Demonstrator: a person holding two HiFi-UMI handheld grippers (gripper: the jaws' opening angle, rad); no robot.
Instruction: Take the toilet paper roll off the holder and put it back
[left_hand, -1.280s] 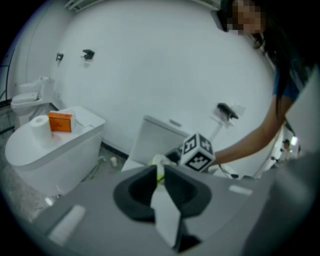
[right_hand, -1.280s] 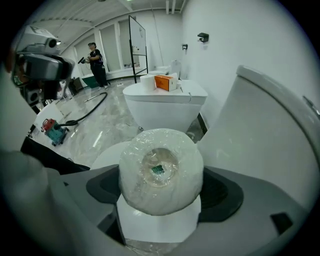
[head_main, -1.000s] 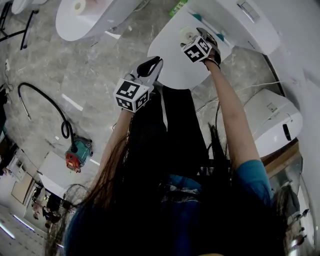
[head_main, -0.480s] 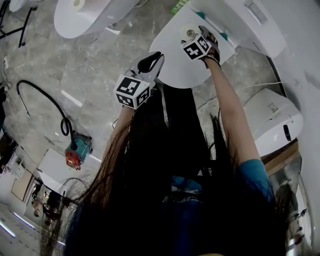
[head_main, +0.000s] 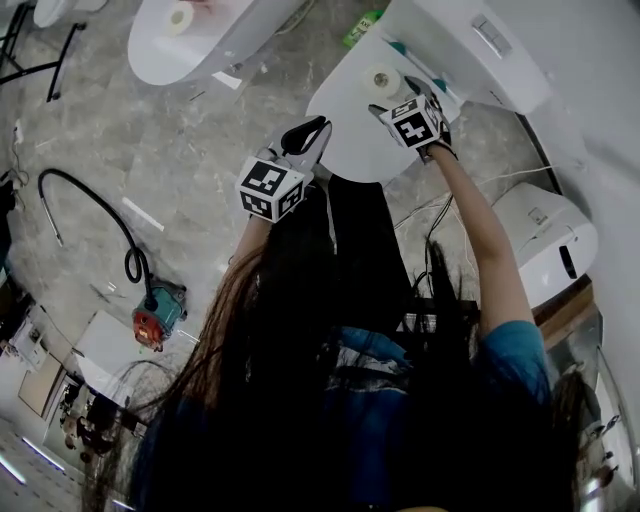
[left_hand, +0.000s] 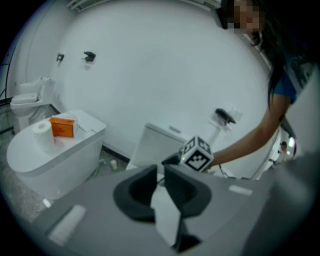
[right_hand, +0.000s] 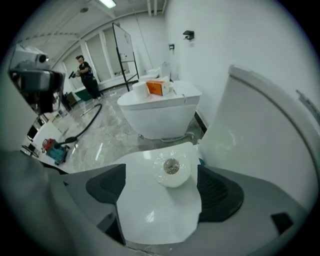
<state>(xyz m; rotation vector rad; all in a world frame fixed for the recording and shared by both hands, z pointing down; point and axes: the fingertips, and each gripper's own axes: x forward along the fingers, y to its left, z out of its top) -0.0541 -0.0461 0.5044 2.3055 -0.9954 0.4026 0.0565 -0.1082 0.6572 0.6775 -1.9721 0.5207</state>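
Note:
A white toilet paper roll (head_main: 382, 80) (right_hand: 171, 169) stands on end on the closed lid of a white toilet (head_main: 345, 120) (right_hand: 150, 210). My right gripper (head_main: 412, 98) (right_hand: 164, 192) hangs just over the lid, open wide, with the roll between and slightly beyond its black pads (right_hand: 220, 190), untouched. My left gripper (head_main: 305, 135) (left_hand: 159, 184) hovers off the lid's left edge, pads together, holding nothing. A dark wall holder (left_hand: 225, 116) juts from the white wall beyond the right arm.
A second toilet (head_main: 200, 40) (right_hand: 160, 107) to the left carries a roll (left_hand: 42, 131) and an orange box (left_hand: 62, 126). A black hose (head_main: 90, 210) and a red-teal tool (head_main: 155, 310) lie on the marble floor. A white unit (head_main: 545, 240) stands at the right. A person (right_hand: 85, 75) stands far off.
My right gripper has drawn back a little from the roll, which now shows whole on the lid. The left gripper has barely shifted.

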